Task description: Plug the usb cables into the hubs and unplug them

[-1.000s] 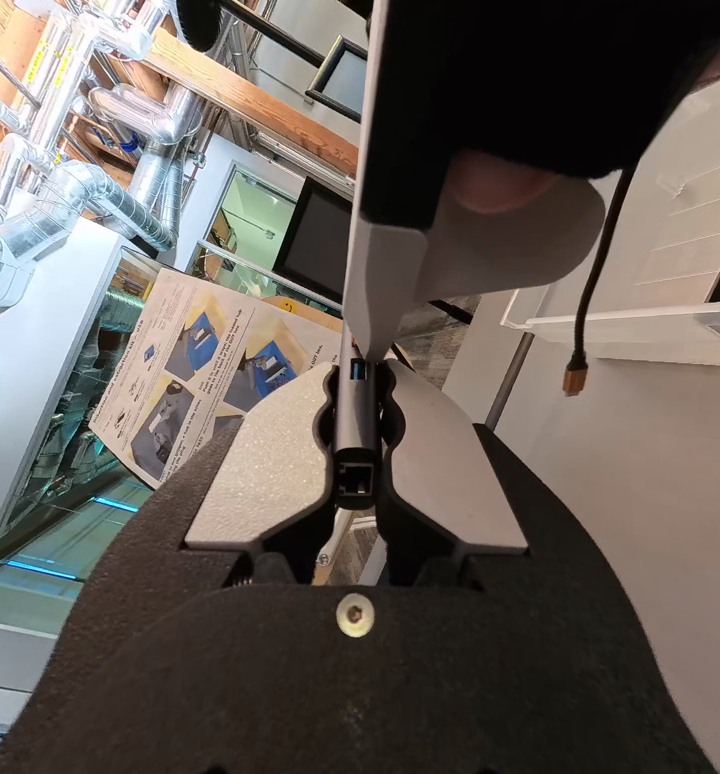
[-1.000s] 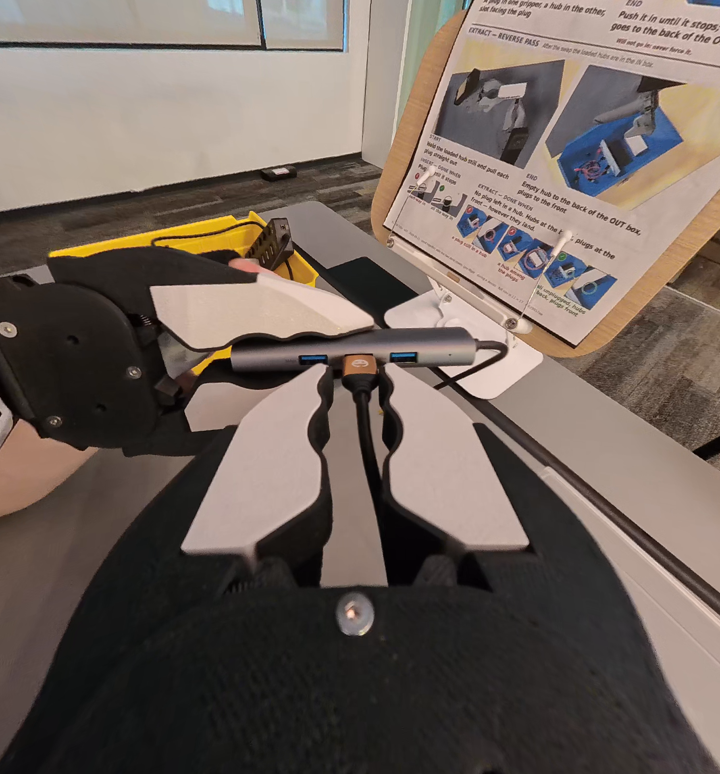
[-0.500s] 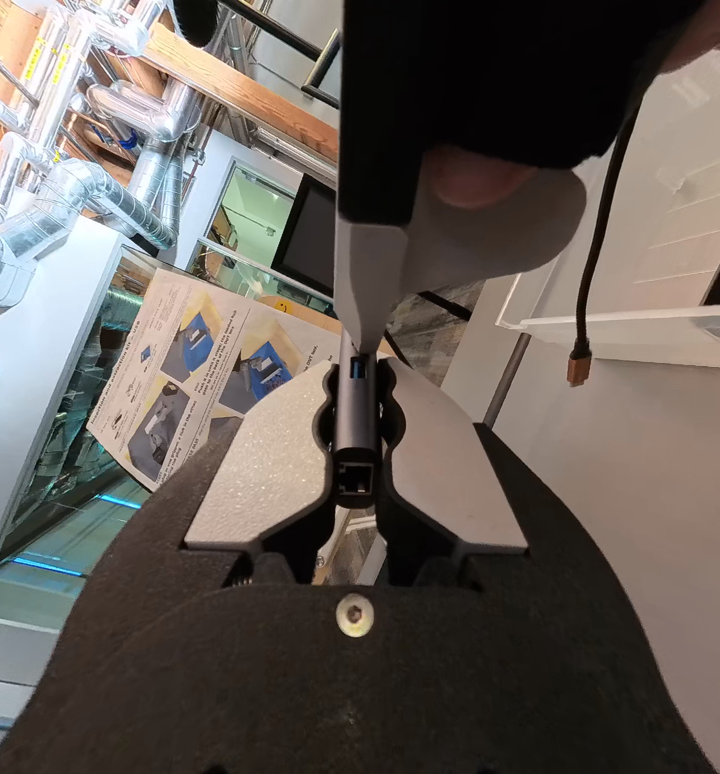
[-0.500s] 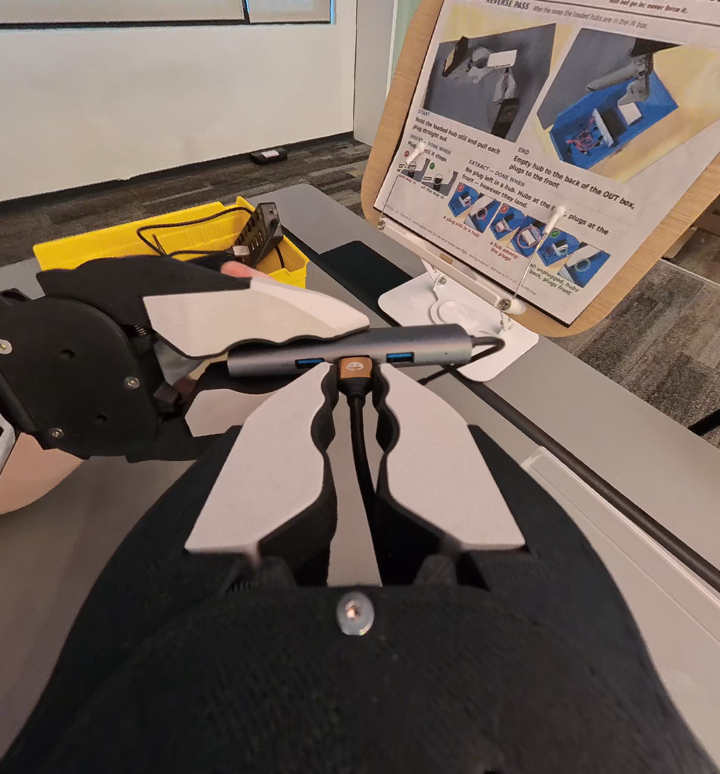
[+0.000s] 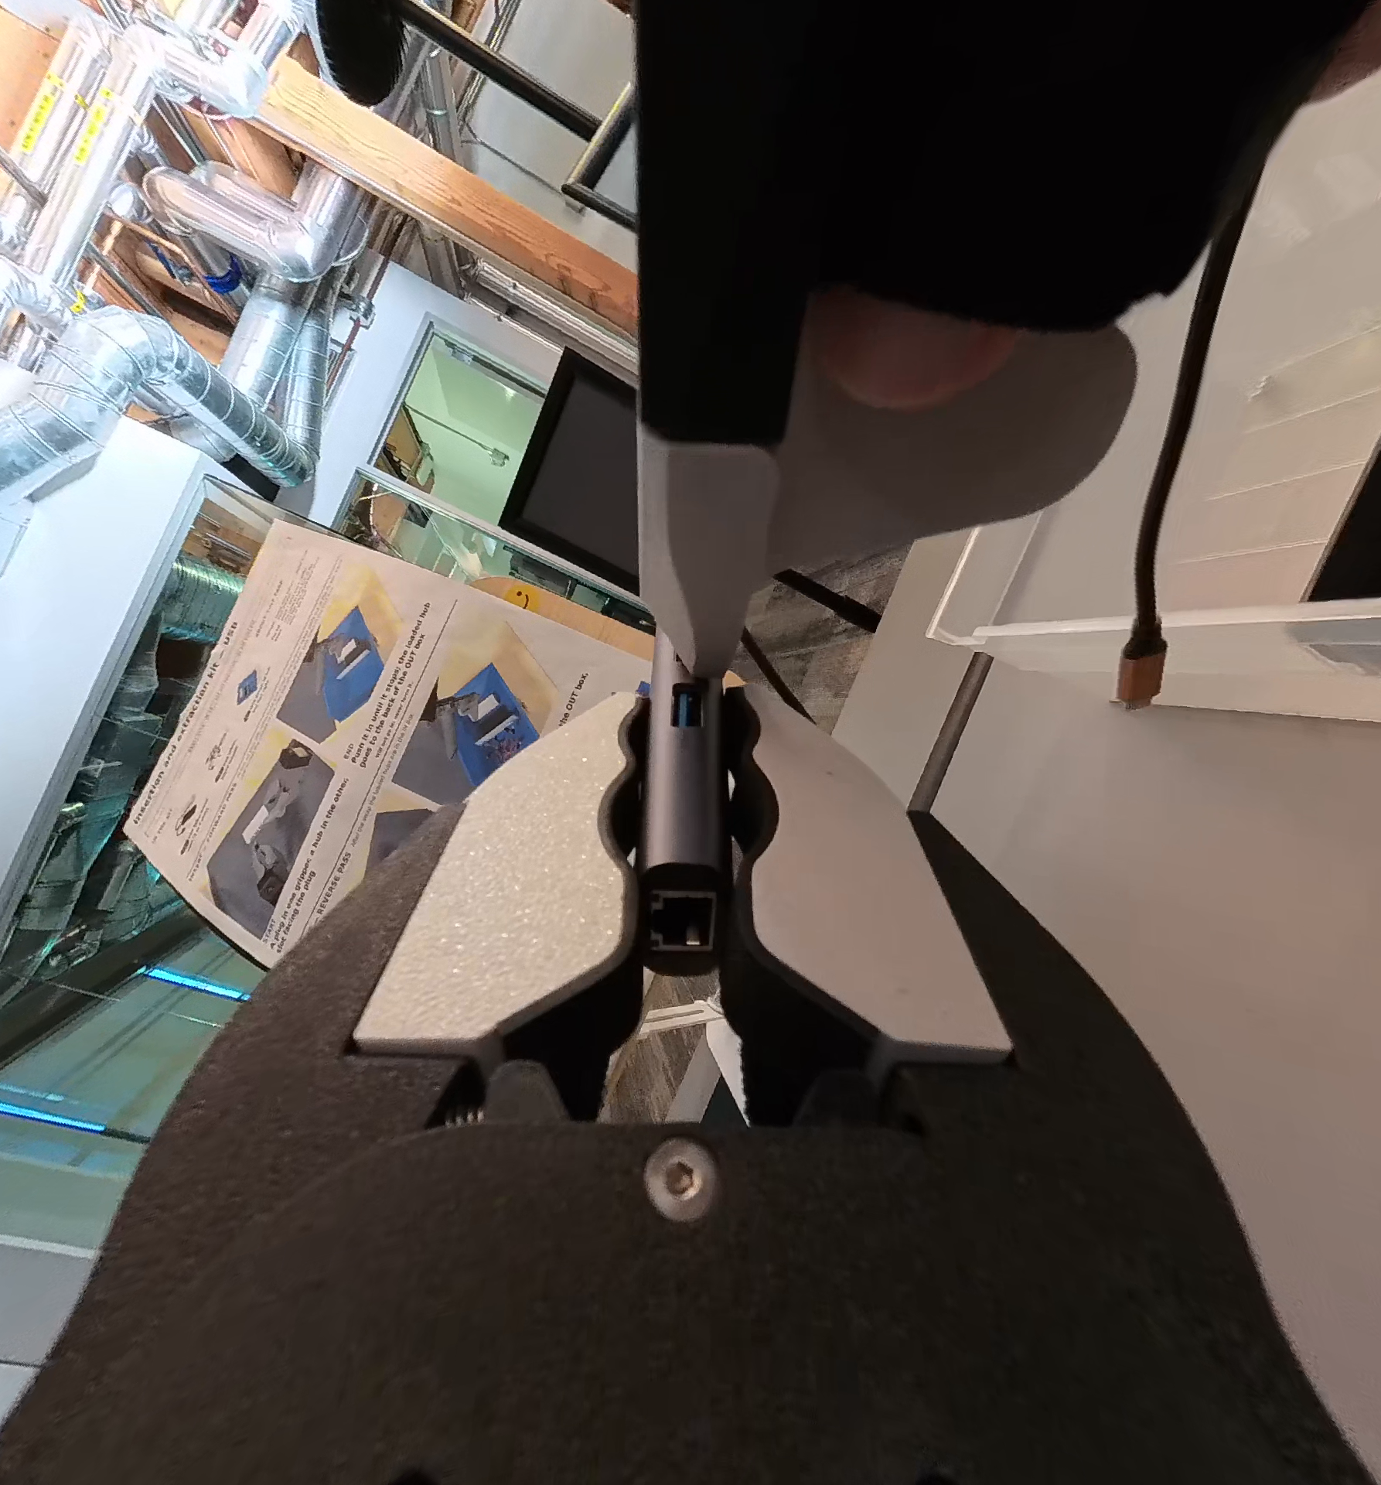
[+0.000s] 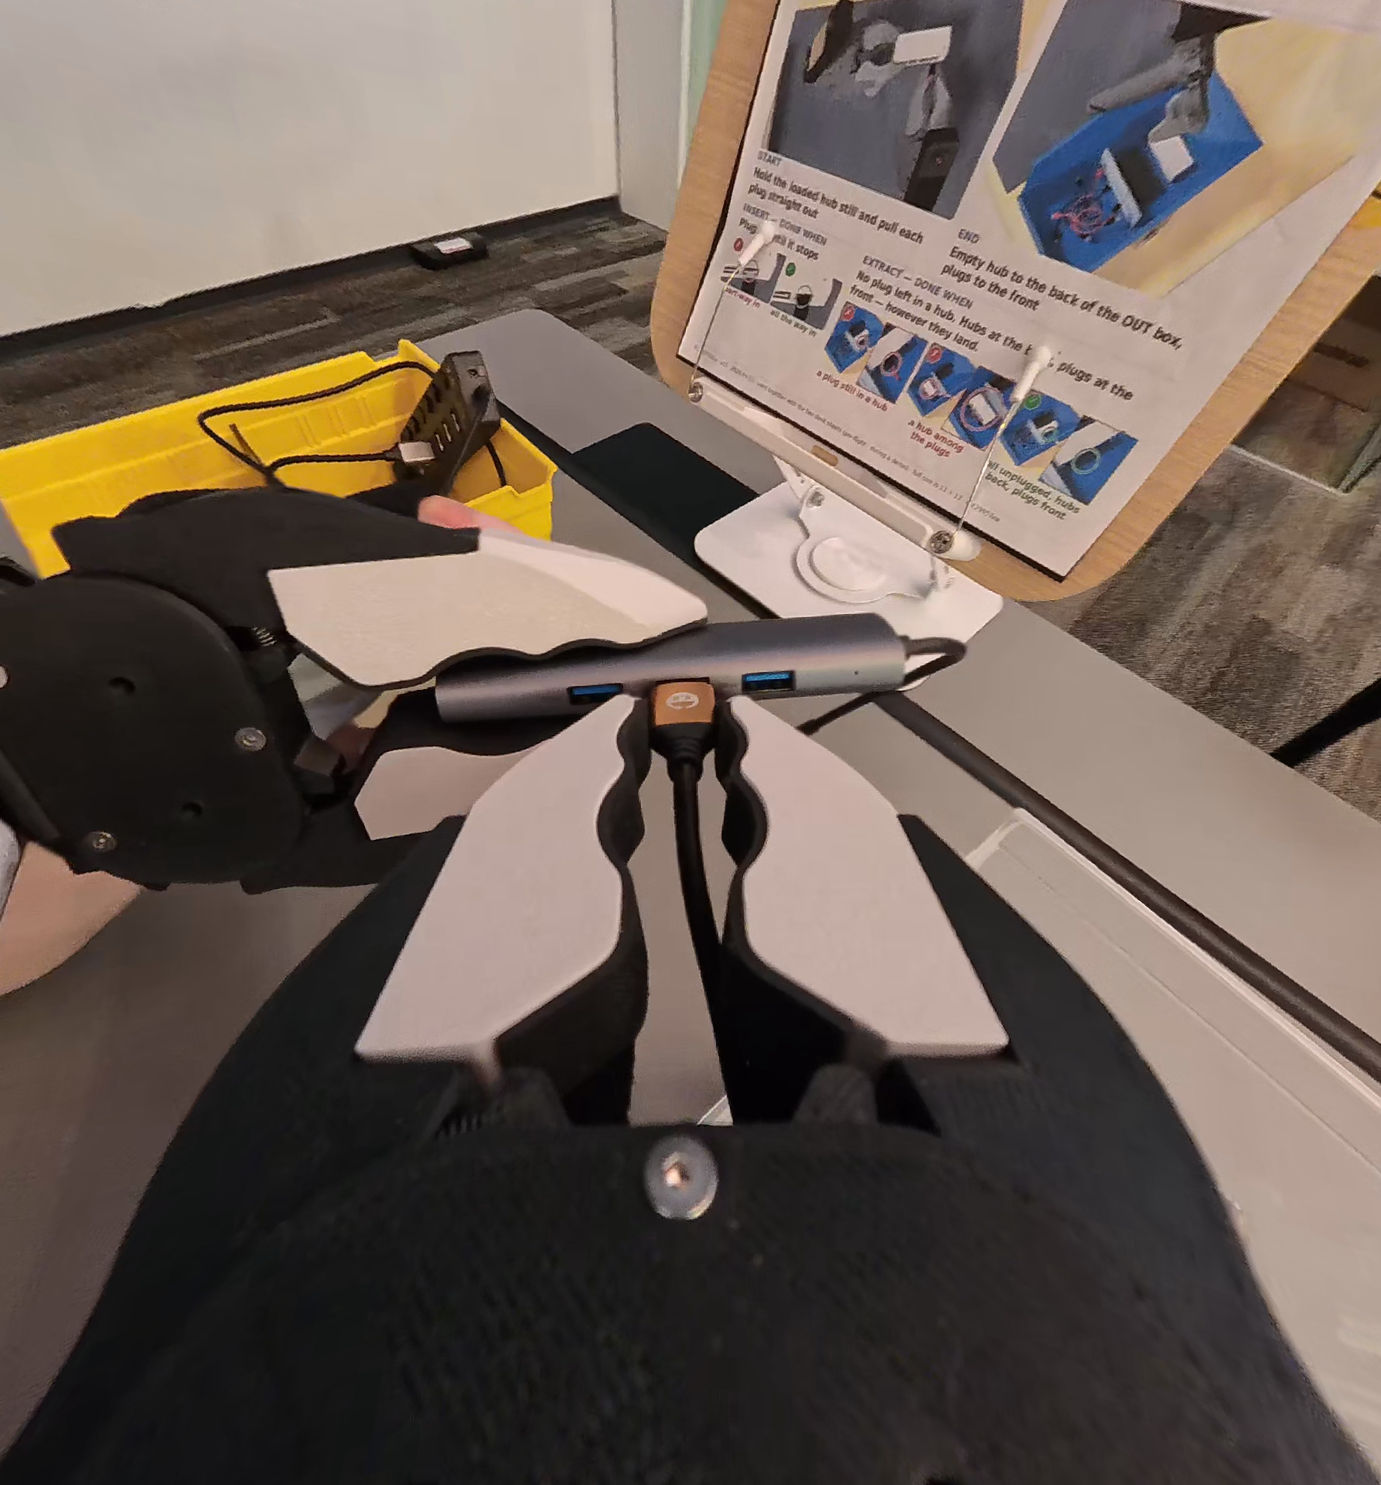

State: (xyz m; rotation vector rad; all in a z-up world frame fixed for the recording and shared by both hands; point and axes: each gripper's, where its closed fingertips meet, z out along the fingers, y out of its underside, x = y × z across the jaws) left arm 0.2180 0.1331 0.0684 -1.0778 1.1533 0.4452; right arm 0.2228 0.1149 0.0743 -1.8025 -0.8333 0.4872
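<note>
Grey metal hub [image 6: 671, 667] clamped in left gripper [image 5: 681, 723], right gripper [image 6: 678, 723] closed on orange plug [image 6: 681, 701] at hub's middle port, yellow bin [image 6: 149, 458] far left on desk [image 6: 1153, 803]

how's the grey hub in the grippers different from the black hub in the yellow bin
The grey hub is slim, held level in the left gripper, with an orange plug at its middle port. The black hub is chunkier and leans in the yellow bin. Both have a row of ports.
</note>
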